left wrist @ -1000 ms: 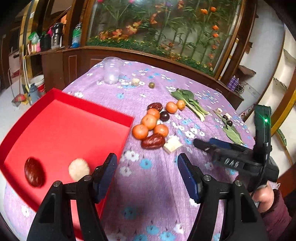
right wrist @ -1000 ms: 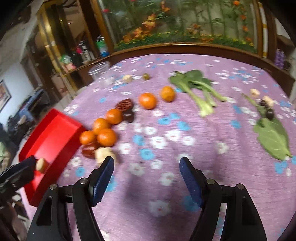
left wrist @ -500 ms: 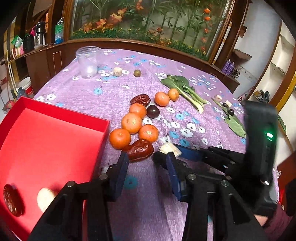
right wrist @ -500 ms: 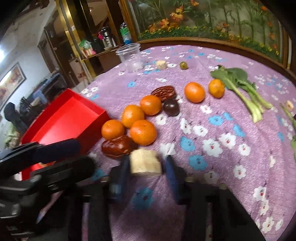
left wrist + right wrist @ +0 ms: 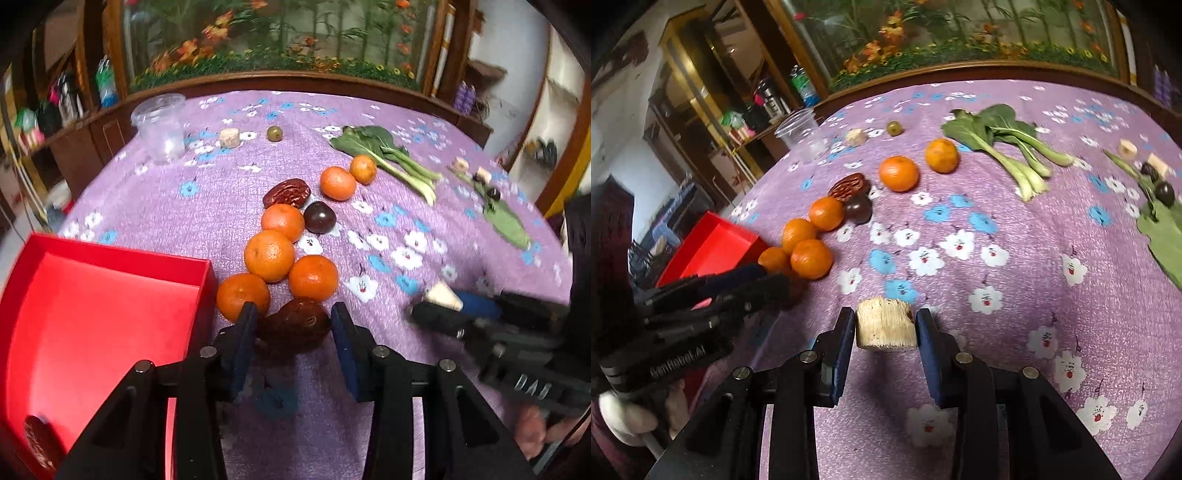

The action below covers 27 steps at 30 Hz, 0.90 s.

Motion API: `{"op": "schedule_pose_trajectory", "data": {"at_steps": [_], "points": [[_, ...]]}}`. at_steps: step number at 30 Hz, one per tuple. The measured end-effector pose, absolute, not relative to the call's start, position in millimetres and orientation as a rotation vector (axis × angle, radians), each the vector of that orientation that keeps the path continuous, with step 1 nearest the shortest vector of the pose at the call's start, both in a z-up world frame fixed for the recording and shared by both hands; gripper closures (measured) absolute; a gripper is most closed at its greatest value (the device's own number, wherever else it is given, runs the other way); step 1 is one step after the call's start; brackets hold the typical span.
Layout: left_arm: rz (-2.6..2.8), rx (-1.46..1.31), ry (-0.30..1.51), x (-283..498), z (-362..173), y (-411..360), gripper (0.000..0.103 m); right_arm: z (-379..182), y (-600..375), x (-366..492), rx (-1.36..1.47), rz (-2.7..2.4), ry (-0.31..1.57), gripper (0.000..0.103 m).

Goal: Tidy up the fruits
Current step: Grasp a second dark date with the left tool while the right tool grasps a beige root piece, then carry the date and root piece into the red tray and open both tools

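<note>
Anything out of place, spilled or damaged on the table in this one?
Nothing spilled or broken. The only oddity for a fruit task: leafy greens and a loose green leaf lie among the oranges. The clear plastic cup stands upright, and the red tray sits at the table's left edge, holding one dark fruit.

you see a table with a purple flower cloth (image 5: 229, 192). on it lie six oranges (image 5: 269, 254), two brown dates (image 5: 287, 192), a dark plum (image 5: 319, 217), green leafy stalks (image 5: 384, 151), a clear cup (image 5: 160, 127) and a red box (image 5: 92, 295) at its edge.
</note>
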<state>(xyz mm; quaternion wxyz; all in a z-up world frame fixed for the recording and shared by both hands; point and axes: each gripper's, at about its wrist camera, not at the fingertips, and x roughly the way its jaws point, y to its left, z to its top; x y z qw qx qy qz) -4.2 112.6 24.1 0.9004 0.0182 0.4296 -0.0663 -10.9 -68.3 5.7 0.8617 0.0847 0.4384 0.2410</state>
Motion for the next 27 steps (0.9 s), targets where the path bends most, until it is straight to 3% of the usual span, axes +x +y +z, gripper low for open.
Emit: {"op": "schedule_pose_trajectory", "data": {"at_steps": [7, 11, 18, 27], "points": [[-0.134, 0.095, 0.884, -6.4, 22.9, 105.9, 0.067, 6.4, -67.1, -12.3, 0.180, 0.512, 0.918, 0.065], [-0.138, 0.135, 0.913, -0.8, 6.0, 96.0, 0.063, 5.2, -66.0, -11.7, 0.184, 0.521, 0.919, 0.065], [-0.124, 0.016, 0.883, -12.2, 13.5, 107.8, 0.071, 5.1, -64.1, -11.4, 0.188, 0.529, 0.909, 0.065], [-0.116, -0.096, 0.801, -51.8, 48.9, 125.4, 0.073, 13.5, -63.5, -18.4, 0.190, 0.543, 0.851, 0.065]]}}
